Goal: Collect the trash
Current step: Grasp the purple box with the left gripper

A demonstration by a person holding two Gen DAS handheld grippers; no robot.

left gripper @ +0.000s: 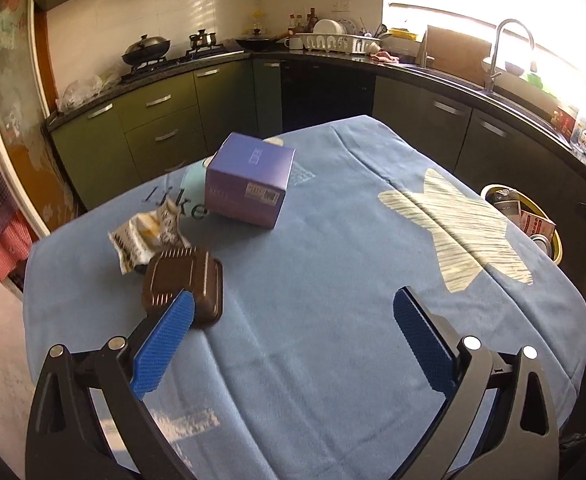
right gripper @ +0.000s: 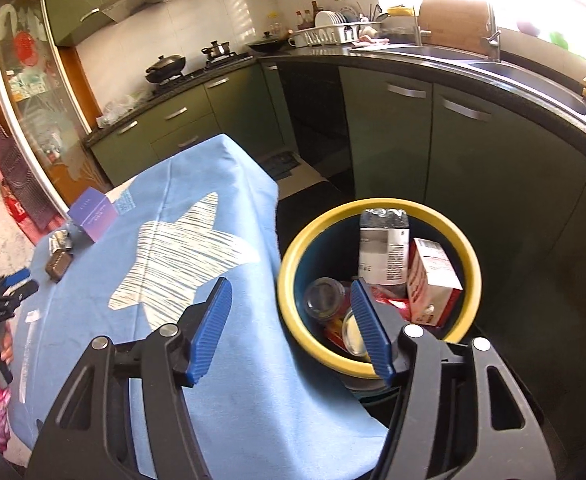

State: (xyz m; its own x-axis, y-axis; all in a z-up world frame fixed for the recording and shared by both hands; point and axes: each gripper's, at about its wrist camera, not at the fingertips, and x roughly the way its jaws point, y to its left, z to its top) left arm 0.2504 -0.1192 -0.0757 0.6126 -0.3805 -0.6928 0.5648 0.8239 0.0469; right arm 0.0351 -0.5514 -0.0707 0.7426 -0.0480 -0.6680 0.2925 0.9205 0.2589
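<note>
In the left wrist view a brown ribbed plastic tray, a crumpled wrapper and a purple box lie on the blue tablecloth. My left gripper is open and empty, its left finger just in front of the brown tray. My right gripper is open and empty, above the table edge and the near rim of the yellow-rimmed bin. The bin holds cartons, a jar and other trash. The right wrist view also shows the purple box, brown tray, wrapper and left gripper.
The bin stands on the floor right of the table, also seen in the left wrist view. Green kitchen cabinets and a dark counter with a sink run behind. A stove with pans is far left.
</note>
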